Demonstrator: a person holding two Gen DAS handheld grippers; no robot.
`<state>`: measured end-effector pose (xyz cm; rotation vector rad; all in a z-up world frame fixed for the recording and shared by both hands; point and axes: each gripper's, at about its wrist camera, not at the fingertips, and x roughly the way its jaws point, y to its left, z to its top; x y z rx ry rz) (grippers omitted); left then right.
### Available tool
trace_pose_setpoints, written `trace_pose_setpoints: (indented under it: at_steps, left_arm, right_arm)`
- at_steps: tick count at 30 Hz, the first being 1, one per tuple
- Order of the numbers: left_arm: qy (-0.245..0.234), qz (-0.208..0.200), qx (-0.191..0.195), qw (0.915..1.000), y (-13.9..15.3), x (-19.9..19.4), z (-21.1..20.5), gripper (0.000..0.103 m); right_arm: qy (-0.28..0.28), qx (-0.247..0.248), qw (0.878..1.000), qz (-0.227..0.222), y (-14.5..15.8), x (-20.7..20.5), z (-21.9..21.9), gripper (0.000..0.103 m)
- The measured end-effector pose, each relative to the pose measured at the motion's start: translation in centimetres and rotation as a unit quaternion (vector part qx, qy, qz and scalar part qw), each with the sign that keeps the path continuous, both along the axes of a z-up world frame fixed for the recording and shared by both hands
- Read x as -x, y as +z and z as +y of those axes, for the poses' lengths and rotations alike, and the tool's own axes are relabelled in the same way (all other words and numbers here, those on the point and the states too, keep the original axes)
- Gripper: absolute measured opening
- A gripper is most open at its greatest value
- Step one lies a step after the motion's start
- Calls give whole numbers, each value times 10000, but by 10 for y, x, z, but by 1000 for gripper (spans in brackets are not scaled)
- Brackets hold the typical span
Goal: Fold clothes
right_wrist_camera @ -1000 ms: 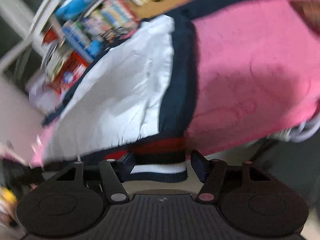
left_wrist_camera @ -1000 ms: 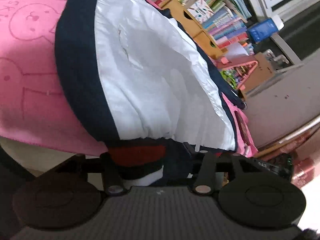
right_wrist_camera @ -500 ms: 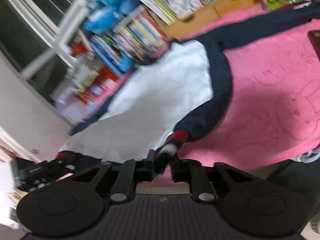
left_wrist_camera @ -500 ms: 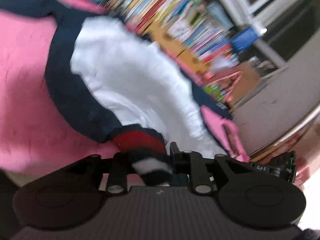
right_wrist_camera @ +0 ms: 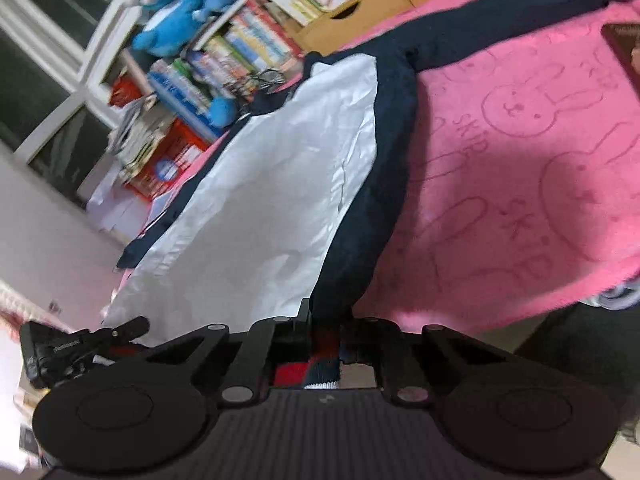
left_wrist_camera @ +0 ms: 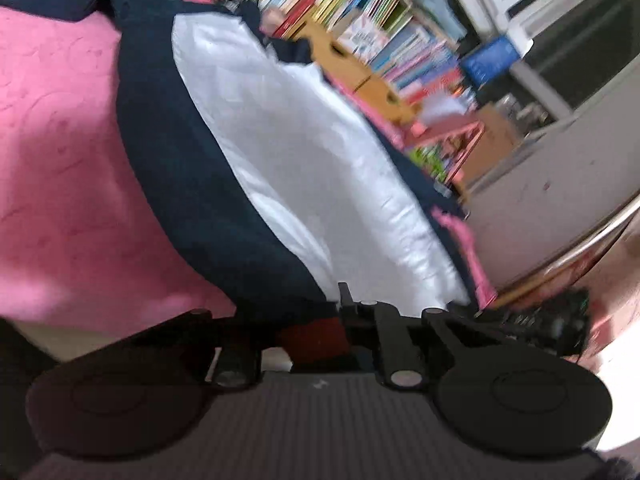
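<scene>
A navy jacket with a white lining (left_wrist_camera: 304, 152) lies spread on a pink blanket (left_wrist_camera: 60, 140); the right wrist view shows the same jacket (right_wrist_camera: 260, 216) from its other side. Its near hem is a red, navy and white ribbed band. My left gripper (left_wrist_camera: 316, 320) is shut on one corner of that band (left_wrist_camera: 312, 340). My right gripper (right_wrist_camera: 326, 320) is shut on the other corner of the band (right_wrist_camera: 316, 372). The left gripper (right_wrist_camera: 72, 348) shows at the lower left of the right wrist view. A navy sleeve (right_wrist_camera: 500, 20) stretches across the blanket at the back.
Shelves packed with books (left_wrist_camera: 360, 20) and a wooden drawer box (left_wrist_camera: 352, 68) stand behind the blanket. Blue plush toys (right_wrist_camera: 180, 8) sit on the shelf. A dark object (right_wrist_camera: 620, 48) lies on the blanket at the far right. The pink blanket (right_wrist_camera: 520, 200) covers the surface.
Both grippers closed on the ribbed hem, which lay between open jaws a second ago. The hem has since been drawn toward the near edge, stretching the jacket flatter.
</scene>
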<state>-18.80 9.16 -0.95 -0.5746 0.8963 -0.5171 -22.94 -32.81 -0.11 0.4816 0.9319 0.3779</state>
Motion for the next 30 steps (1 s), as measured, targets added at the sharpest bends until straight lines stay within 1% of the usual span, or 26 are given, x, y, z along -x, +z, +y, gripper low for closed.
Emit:
trace_pose_setpoints:
  at_steps: [1,3,4,5,6,7,8,9,10,11,12,13,14,16,17,18,19,20,21,23,25,26,27,28,29,30]
  left_arm:
    - [-46,107,-84,9999,-3,1,2,19]
    - [-130,367,-370,9986,-12,-1,2,24]
    - [-172,438,-564,9973,-12,0,2,27]
    - [-228,443,-748,9960,-10,3,4,35]
    - [-295,377,-924,9946,-6,8,7,51]
    - [-361,310,-1099,9928,-1,14,11,61]
    - [-394,173,-1316,9904,6,19,17,75]
    - [-405,-21,-1606,9862,18,25,25,78]
    - [-369,-176,-1862,9817,30,26,29,78]
    - [-333,-330,-2116,9762,42,27,33,79]
    - [-296,-485,-2369,9699,55,28,38,82]
    - [-227,-744,-2600,9625,67,20,37,83]
    - [-159,-1001,-2828,9538,79,12,37,87]
    - [-180,-1511,-3114,9380,94,-15,16,97]
    - [-180,-1738,-3144,9331,95,-35,5,101]
    - [-180,-1963,-3173,9276,96,-55,-6,101]
    - [-180,-2018,-3147,9273,92,-77,-17,101]
    - [-180,-2072,-3120,9270,87,-98,-28,101]
    - [-164,-1998,-3120,9287,76,-123,-41,99]
    - [-177,-1619,-3066,9378,51,-159,-52,94]
    - [-338,-1172,-2860,9504,22,-183,-57,86]
    - [-382,-1028,-2845,9524,11,-188,-58,85]
    - [-385,-1093,-2890,9503,2,-189,-58,86]
    - [-407,-1257,-2999,9448,0,-184,-59,86]
    - [-429,-1421,-3106,9389,-2,-180,-60,87]
    - [-460,-1524,-3127,9364,-3,-176,-60,89]
  right_arm:
    - [38,95,9999,14,2,2,0,13]
    - [115,284,9995,43,7,6,0,20]
    - [162,525,9985,80,10,4,4,24]
    - [184,914,9955,137,14,1,9,33]
    - [186,1502,9884,156,20,0,17,40]
    - [175,2034,9789,91,26,-1,23,42]
    - [135,2560,9665,-136,36,1,29,46]
    - [88,3085,9503,-402,46,2,34,55]
    - [31,3405,9378,-676,54,3,38,61]
    - [-11,3613,9270,-1004,64,1,41,70]
    - [25,3587,9245,-1289,71,-6,45,74]
    - [82,3501,9236,-1558,79,-14,50,75]
    - [139,3411,9220,-1825,86,-23,55,75]
    - [500,3129,9265,-2028,85,-59,85,73]
    - [695,2979,9284,-2108,84,-79,102,66]
    - [845,2887,9297,-2125,78,-100,120,50]
    - [947,2821,9319,-2072,67,-124,139,39]
    - [1000,2753,9358,-1961,58,-147,156,25]
    - [1033,2662,9407,-1830,51,-166,171,23]
    - [1103,2497,9488,-1587,36,-200,198,20]
    - [1205,2470,9509,-1426,21,-232,219,19]
    - [1275,2466,9510,-1363,14,-244,227,18]
    - [1378,2474,9502,-1299,7,-256,237,18]
    - [1489,2484,9491,-1235,0,-268,247,17]
    - [1577,2518,9470,-1224,-6,-278,256,17]
    - [1653,2565,9431,-1319,-9,-289,265,17]
